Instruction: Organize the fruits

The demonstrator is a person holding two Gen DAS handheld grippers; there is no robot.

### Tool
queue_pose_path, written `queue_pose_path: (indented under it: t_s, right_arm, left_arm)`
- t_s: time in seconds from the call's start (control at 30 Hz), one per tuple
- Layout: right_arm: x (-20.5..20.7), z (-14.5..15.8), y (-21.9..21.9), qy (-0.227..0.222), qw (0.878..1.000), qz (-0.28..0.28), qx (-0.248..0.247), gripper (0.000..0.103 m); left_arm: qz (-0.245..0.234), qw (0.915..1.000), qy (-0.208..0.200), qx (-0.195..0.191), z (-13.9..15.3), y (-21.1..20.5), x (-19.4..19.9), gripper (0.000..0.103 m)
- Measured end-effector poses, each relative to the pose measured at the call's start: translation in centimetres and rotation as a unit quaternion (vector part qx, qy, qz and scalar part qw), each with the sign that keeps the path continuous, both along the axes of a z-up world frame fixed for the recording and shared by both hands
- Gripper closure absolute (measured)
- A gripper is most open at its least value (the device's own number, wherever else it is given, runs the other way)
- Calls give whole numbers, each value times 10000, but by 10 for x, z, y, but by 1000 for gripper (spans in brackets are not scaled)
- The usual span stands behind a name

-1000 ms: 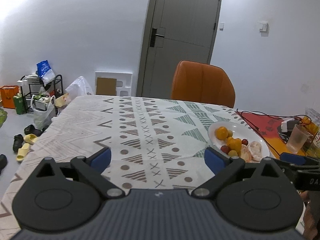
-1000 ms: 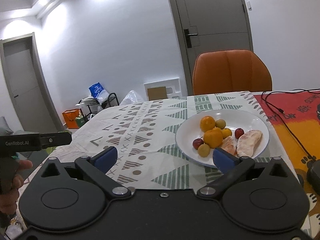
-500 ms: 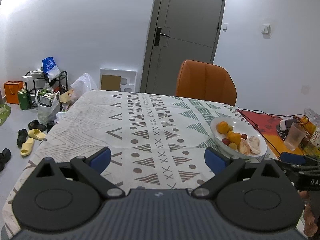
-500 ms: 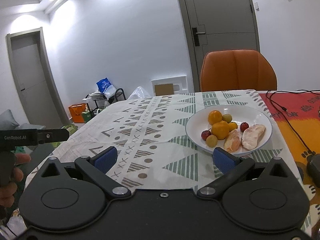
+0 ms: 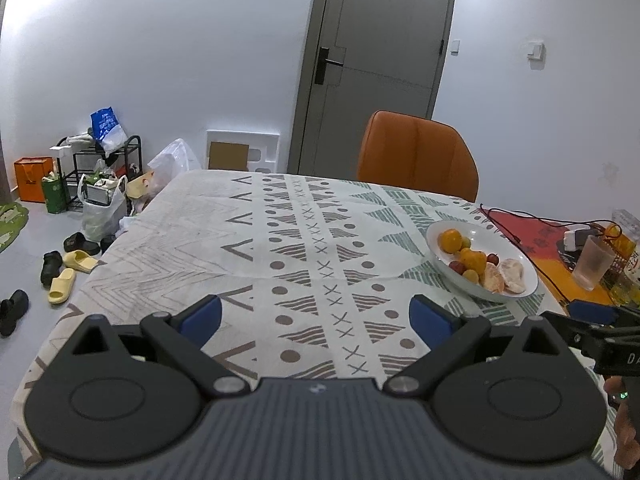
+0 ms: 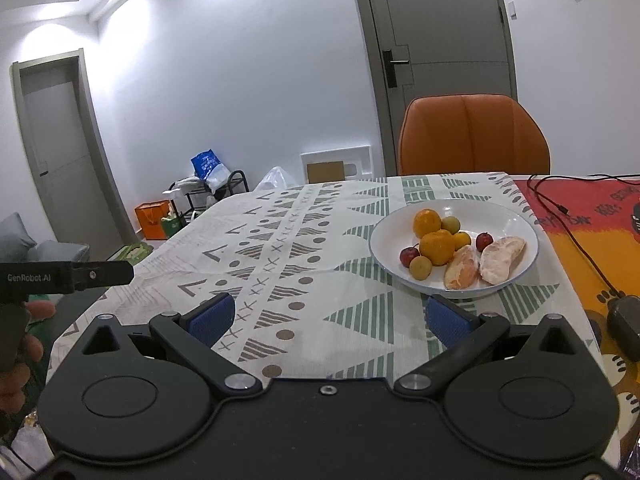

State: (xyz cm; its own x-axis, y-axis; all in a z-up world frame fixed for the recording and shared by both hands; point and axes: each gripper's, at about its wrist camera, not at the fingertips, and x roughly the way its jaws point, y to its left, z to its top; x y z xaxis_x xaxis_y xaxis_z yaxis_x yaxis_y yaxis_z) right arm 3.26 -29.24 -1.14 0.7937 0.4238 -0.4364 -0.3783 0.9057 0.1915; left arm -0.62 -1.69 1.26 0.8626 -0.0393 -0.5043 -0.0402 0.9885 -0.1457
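White and shallow, the round ceramic plate (image 6: 516, 222) holds all the fruit in sight: two whole oranges (image 6: 437, 247), two small yellow-green fruits (image 6: 421, 267), two dark red cherries (image 6: 409, 256) and two peeled citrus pieces (image 6: 502, 259), gathered near the plate's middle and touching one another. None lies loose on the cloth. That fits either a plate waiting to be sorted or one already filled, and nothing here settles which.

Both tools hang back from the table's near edge. The right gripper (image 6: 329, 318) has its blue pads (image 6: 212, 317) wide apart with nothing between them; the left gripper (image 5: 317, 317) is likewise spread and empty, well left of the plate. Any pick from this pile would go best if the fingers came down over one fruit at the heap's outer edge, since the round ones could roll and the peeled pieces look soft enough to crush.

Covering the table is a cream tablecloth with grey and green geometric print (image 5: 280, 240), slightly wrinkled; a red-and-orange mat (image 6: 580, 216) with black cables lies to the right. Behind stand an orange padded chair (image 6: 472, 136), a grey door (image 5: 384, 60) and white walls, with shoes and bags on the floor to the left.
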Motion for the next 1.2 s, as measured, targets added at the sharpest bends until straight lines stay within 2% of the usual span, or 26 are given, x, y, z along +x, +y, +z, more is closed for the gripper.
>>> queue_pose_path:
  t_s: [1.2]
  right_arm:
    - [-5, 6, 5, -82, 9998, 150, -81, 0]
  left_arm:
    - [-74, 9996, 89, 276, -3, -3, -2, 4]
